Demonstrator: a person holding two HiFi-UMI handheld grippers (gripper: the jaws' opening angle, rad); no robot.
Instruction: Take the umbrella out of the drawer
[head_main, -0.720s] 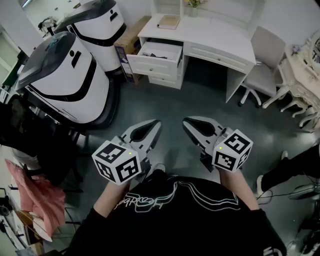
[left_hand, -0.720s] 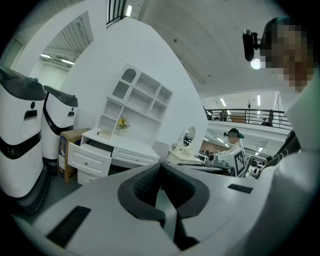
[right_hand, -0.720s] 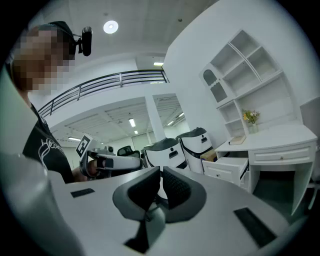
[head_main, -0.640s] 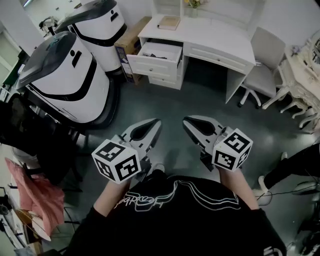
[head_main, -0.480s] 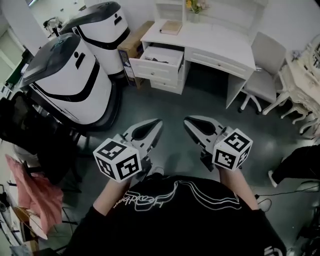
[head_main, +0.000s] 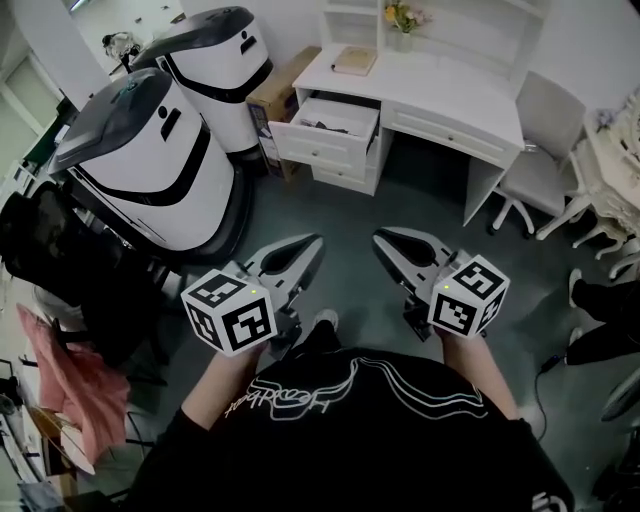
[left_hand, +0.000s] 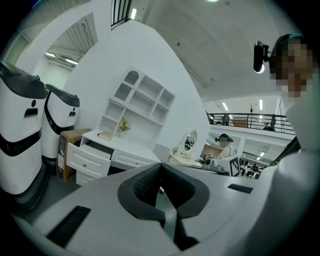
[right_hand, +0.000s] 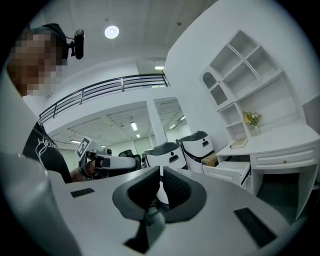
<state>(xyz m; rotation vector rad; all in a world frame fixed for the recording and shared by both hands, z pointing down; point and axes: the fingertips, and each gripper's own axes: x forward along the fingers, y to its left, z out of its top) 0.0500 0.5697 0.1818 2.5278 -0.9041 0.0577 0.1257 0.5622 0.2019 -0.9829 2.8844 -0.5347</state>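
The white desk (head_main: 455, 90) stands at the far side of the room with its top left drawer (head_main: 335, 118) pulled open. Something small and dark (head_main: 318, 125) lies inside it, too small to tell as the umbrella. The open drawer also shows in the left gripper view (left_hand: 90, 150) and the right gripper view (right_hand: 226, 173). My left gripper (head_main: 312, 243) and right gripper (head_main: 384, 238) are held side by side over the grey floor, well short of the desk. Both are shut with nothing between the jaws (left_hand: 160, 166) (right_hand: 161, 171).
Two big white-and-black machines (head_main: 150, 165) (head_main: 215, 55) stand left of the desk, with a cardboard box (head_main: 281, 92) between them and the drawer. A chair (head_main: 540, 150) is at the right of the desk. A book (head_main: 355, 60) and flowers (head_main: 405, 16) sit on the desk. Someone's legs (head_main: 600, 300) show at the right edge.
The head view has shifted, so the desk and machines sit a little further right and lower. Both grippers keep the same pose. The legs at the right edge have moved.
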